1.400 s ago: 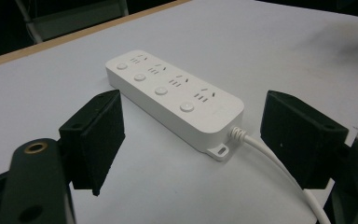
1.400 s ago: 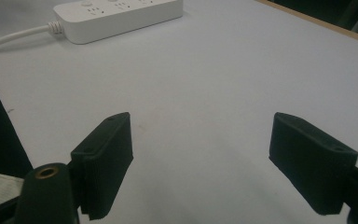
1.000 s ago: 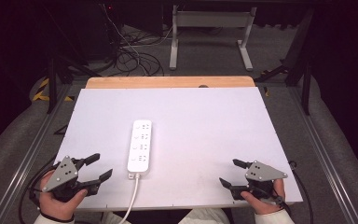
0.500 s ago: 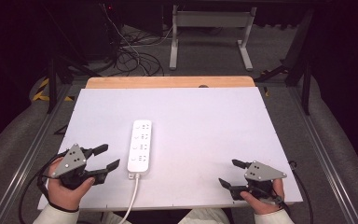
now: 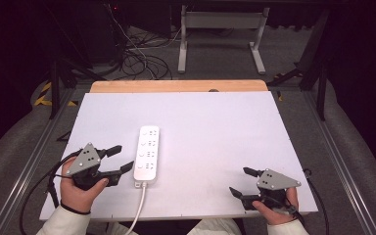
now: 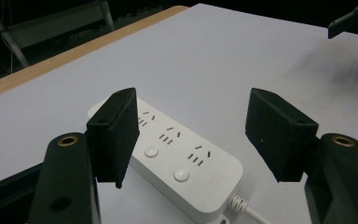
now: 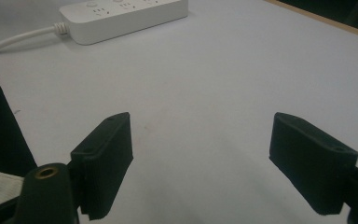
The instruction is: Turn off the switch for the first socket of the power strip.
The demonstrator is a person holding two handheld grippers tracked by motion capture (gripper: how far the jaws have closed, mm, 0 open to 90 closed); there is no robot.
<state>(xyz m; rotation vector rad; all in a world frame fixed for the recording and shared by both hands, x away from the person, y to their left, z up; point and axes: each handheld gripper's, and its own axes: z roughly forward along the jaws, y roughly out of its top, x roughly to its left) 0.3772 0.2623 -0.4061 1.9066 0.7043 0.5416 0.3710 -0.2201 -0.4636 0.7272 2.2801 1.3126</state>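
Nudging my left gripper (image 5: 119, 159) closer, its jaws wide and empty, I now sit just beside the white plastic power strip (image 5: 147, 153), ready to grasp.

A white surface (image 5: 215, 127) with a wooden far edge (image 5: 176, 86) stands in a dark room. Beyond it, grey floor (image 5: 225, 58), tangled cables (image 5: 137, 58), and what seems a metal stand (image 5: 220, 22).

You're in a lab/test bay: white table (image 5: 215, 127) boxed in by aluminium rails (image 5: 345, 171), dark surroundings, loose cables (image 5: 137, 54) on grey carpet past the far edge, bare metal desk frame (image 5: 220, 34) behind.
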